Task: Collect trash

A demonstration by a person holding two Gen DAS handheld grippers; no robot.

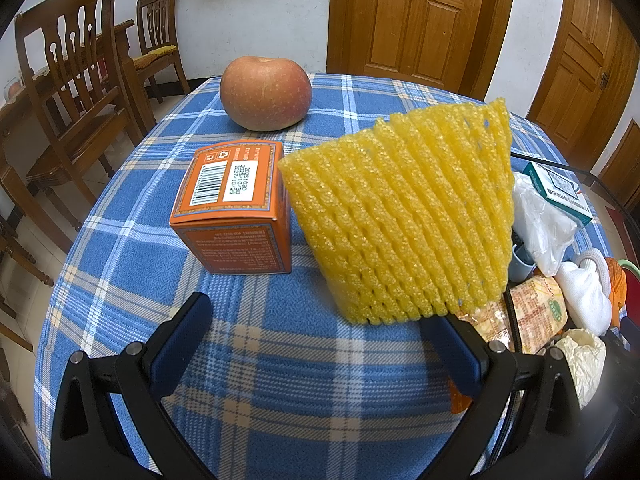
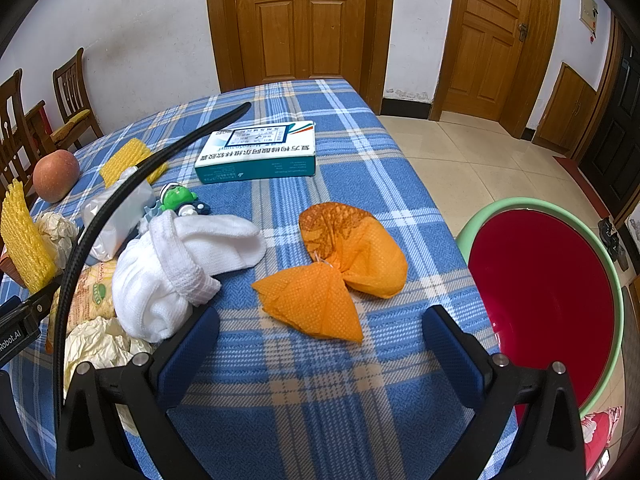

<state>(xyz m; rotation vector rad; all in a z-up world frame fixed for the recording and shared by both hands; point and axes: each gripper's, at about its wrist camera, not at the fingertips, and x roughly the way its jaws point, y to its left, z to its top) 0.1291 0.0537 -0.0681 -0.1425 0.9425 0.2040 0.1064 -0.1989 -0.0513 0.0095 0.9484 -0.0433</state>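
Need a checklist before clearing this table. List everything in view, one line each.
Table: one, blue plaid cloth.
Apple: one, red, far left of table.
Carton: one, orange, in front of the apple.
Foam net: two, yellow; one against left gripper's finger, one flat further back.
Medicine box: one, white and teal, mid-table.
Wrapper: one, orange, before right gripper.
Cloth: one, white, bundled.
Toy: one, green.
Crumpled paper: two, cream, near the left edge.
Snack bag: one.
Basin: one, red inside, green rim, beside table.
Chairs: brown.
Left gripper: open.
Right gripper: open.
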